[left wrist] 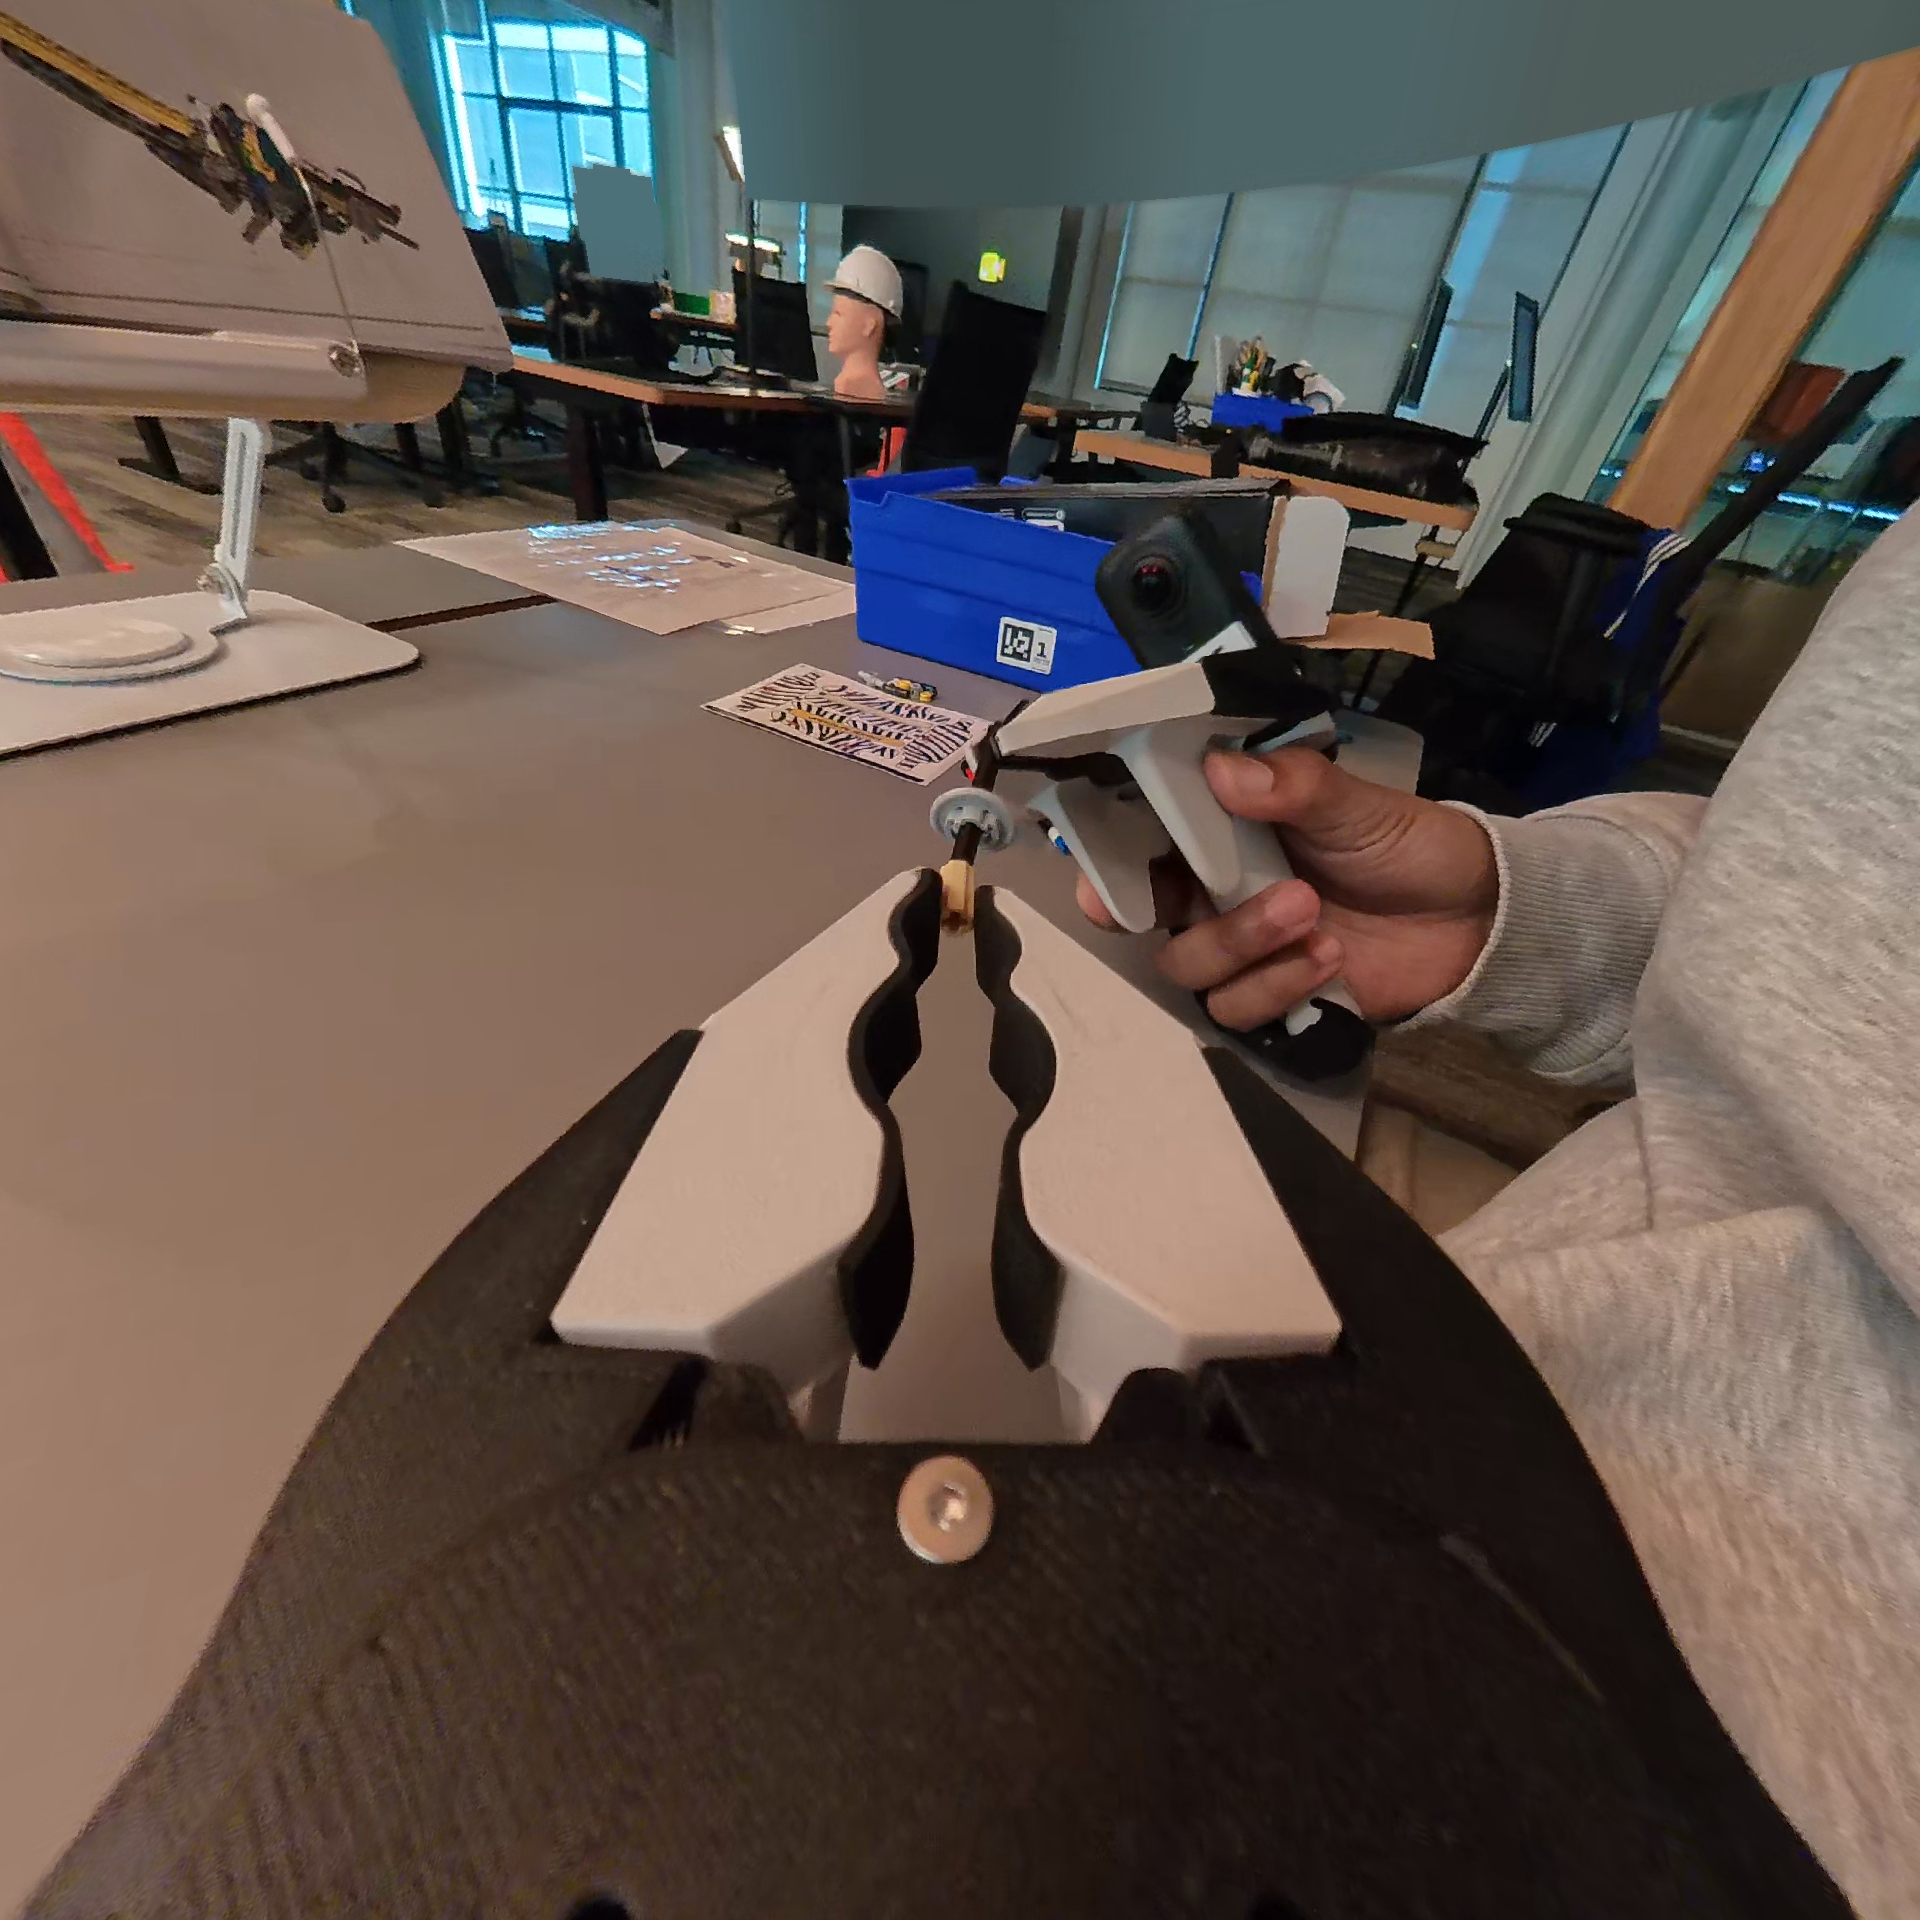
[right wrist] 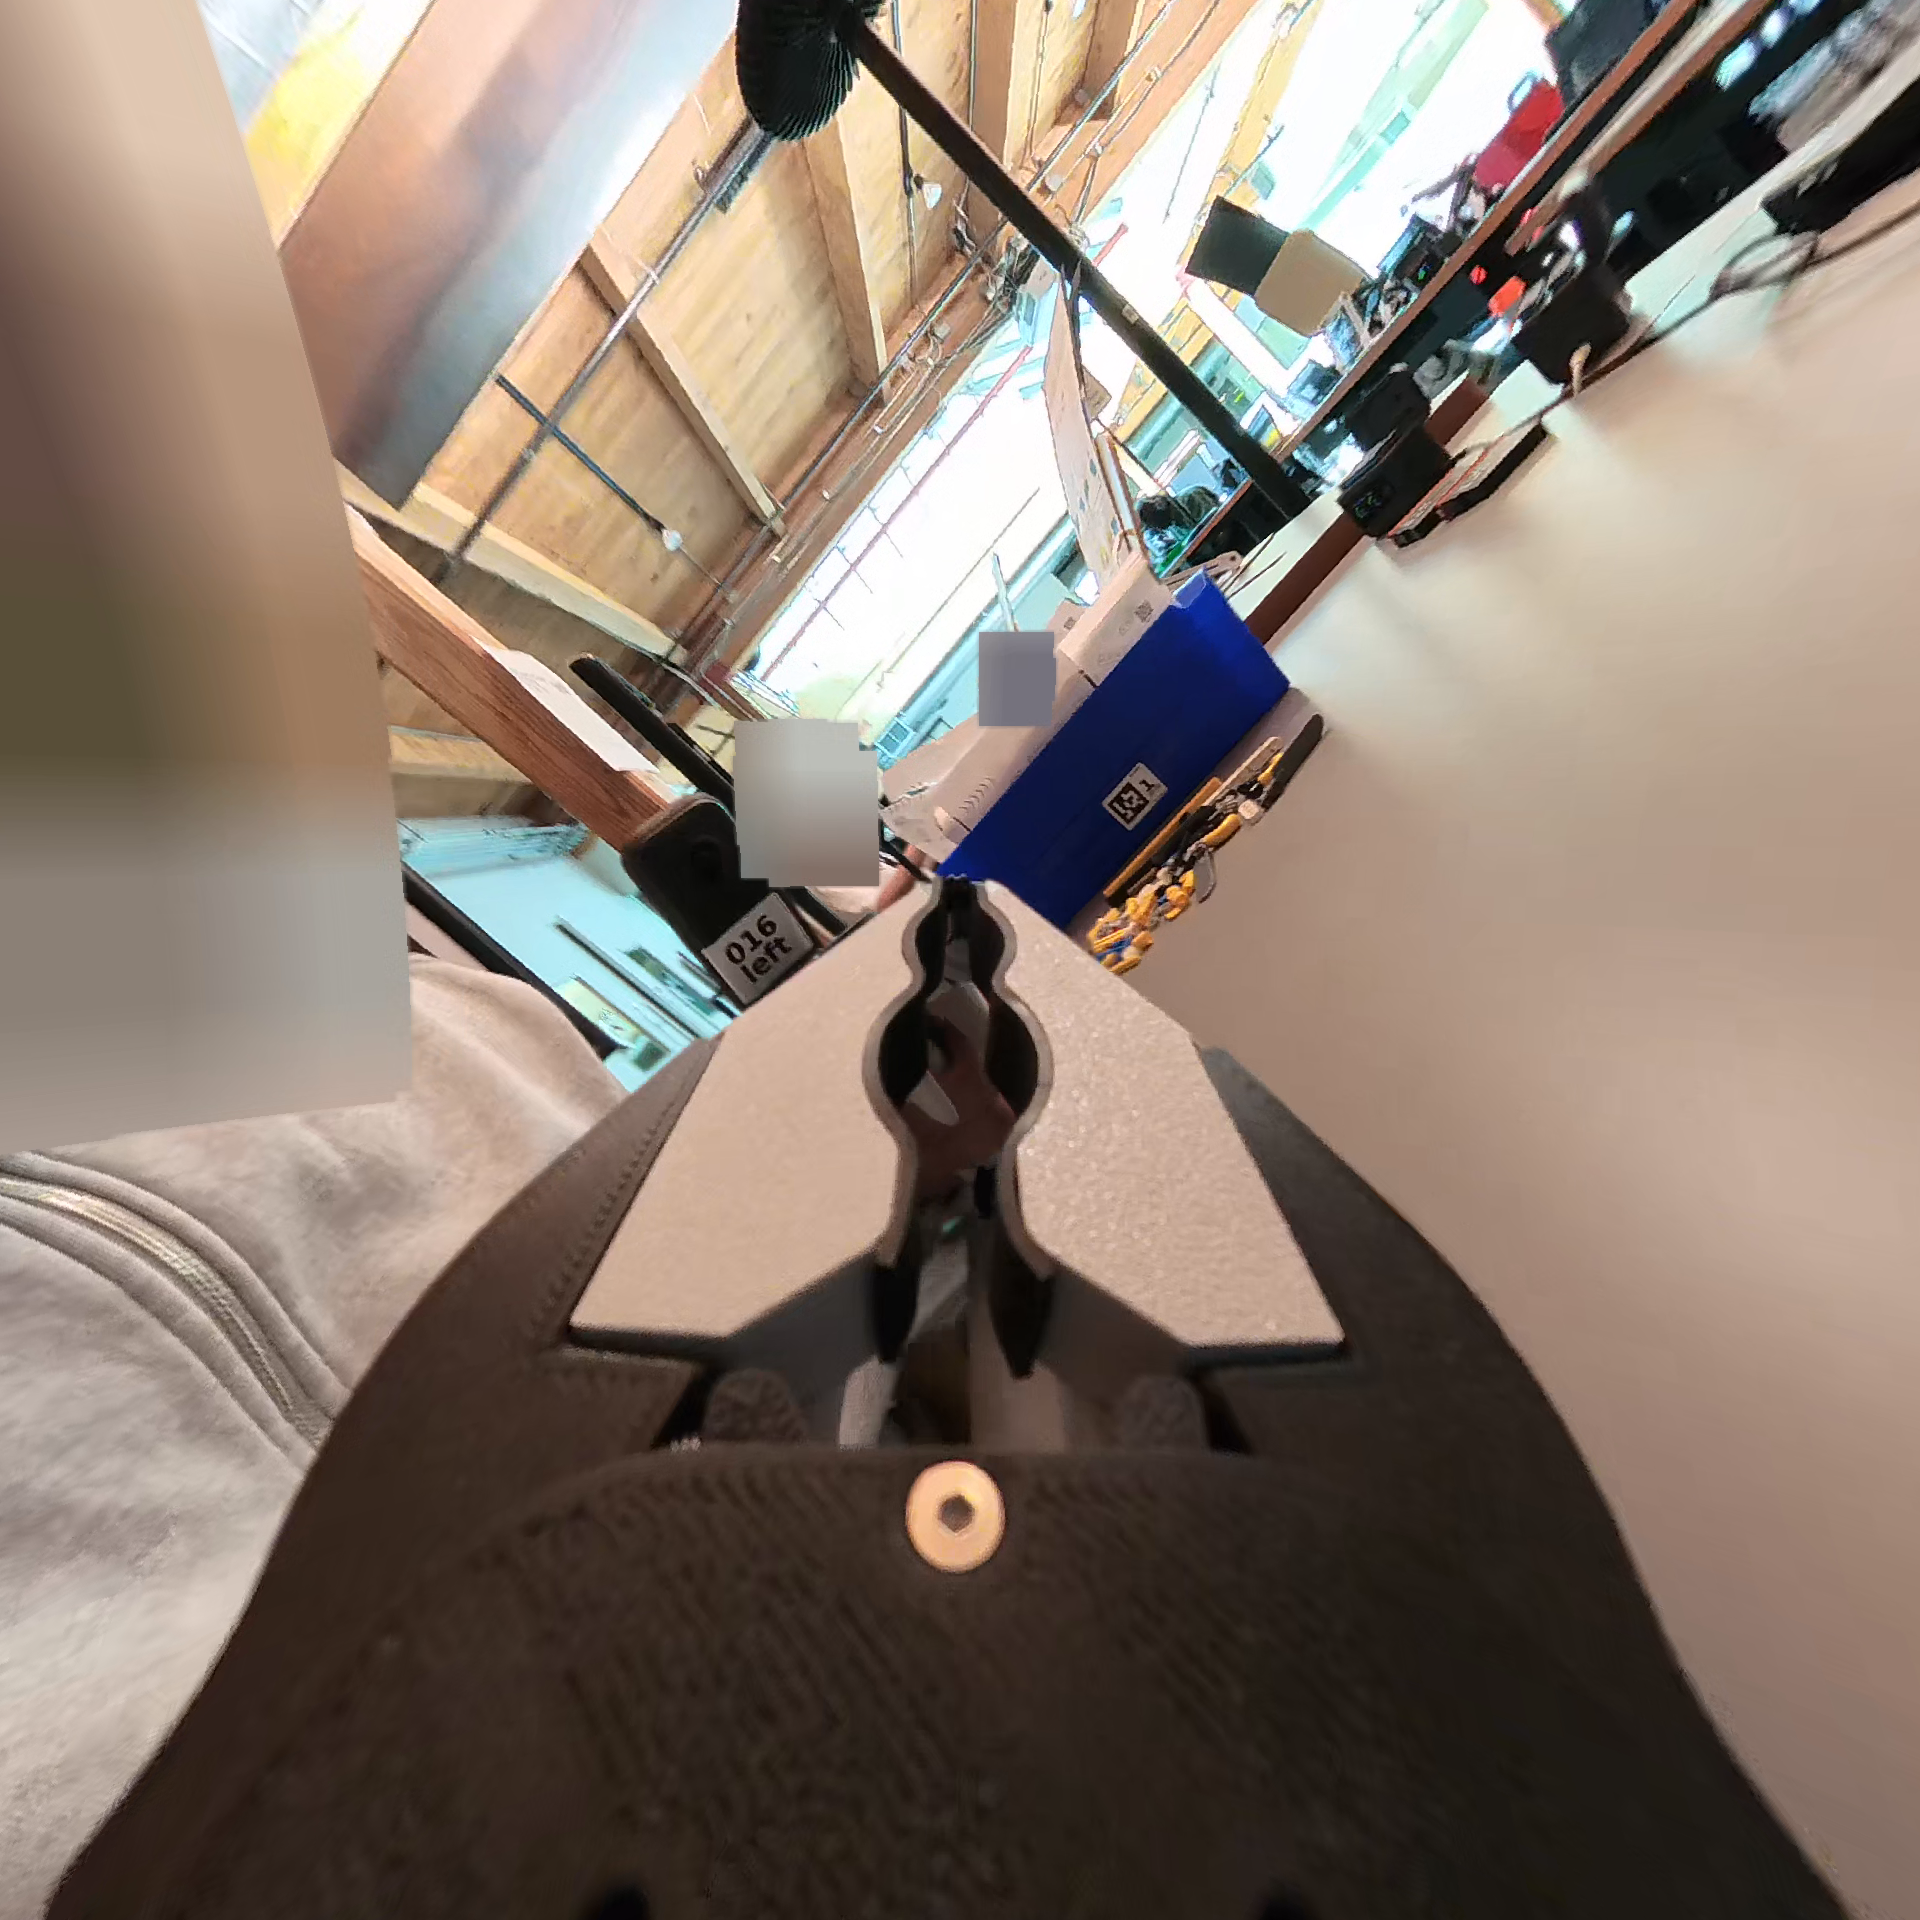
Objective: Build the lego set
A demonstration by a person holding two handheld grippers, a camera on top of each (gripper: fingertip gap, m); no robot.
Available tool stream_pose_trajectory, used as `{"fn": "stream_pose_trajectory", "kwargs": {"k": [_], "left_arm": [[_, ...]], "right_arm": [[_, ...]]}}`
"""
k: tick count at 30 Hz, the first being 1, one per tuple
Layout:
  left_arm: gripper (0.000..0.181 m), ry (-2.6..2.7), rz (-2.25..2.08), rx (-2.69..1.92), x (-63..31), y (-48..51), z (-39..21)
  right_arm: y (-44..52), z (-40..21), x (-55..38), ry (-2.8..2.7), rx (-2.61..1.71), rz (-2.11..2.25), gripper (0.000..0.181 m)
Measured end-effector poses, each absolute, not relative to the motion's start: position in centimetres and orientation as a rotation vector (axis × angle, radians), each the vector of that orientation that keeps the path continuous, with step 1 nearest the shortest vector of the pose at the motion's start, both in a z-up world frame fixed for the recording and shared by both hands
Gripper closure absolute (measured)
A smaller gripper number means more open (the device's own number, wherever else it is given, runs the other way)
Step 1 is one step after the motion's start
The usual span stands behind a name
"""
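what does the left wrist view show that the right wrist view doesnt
Only the left wrist view shows the parts being joined: the left tongs pinch a small tan connector on a black axle that carries a grey wheel hub, with the right tongs holding the axle's far end. It also shows the sticker sheet and the instruction stand.

Only the right wrist view shows the yellow lego pieces on the table beside the bin, and the wooden ceiling.

Both show the blue bin and the grey table.
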State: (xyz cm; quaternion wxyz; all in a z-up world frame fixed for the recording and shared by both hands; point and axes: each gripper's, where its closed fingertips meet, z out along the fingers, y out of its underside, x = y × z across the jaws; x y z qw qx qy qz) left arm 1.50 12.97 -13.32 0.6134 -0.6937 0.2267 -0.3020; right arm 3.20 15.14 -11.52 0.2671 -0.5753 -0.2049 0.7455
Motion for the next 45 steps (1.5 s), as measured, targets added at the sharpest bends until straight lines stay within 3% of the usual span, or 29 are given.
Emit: {"fn": "stream_pose_trajectory", "kwargs": {"k": [29, 39, 45], "left_arm": [[0.17, 0.516, -0.788, -1.608, 2.0, 12.8, -13.5], [0.167, 0.496, -0.72, -1.677, -1.3, 13.7, -13.4], [0.157, 0.559, -0.758, -1.88, 0.3, 13.3, -17.0]], "right_arm": [[15.7, -12.4, 3.6, -0.429, -1.575, 2.216, 0.18], [17.5, -12.6, 4.8, -0.653, -1.595, 1.768, 0.179], [18.3, -12.5, 5.4, -0.698, -1.587, 1.621, 0.179]]}}
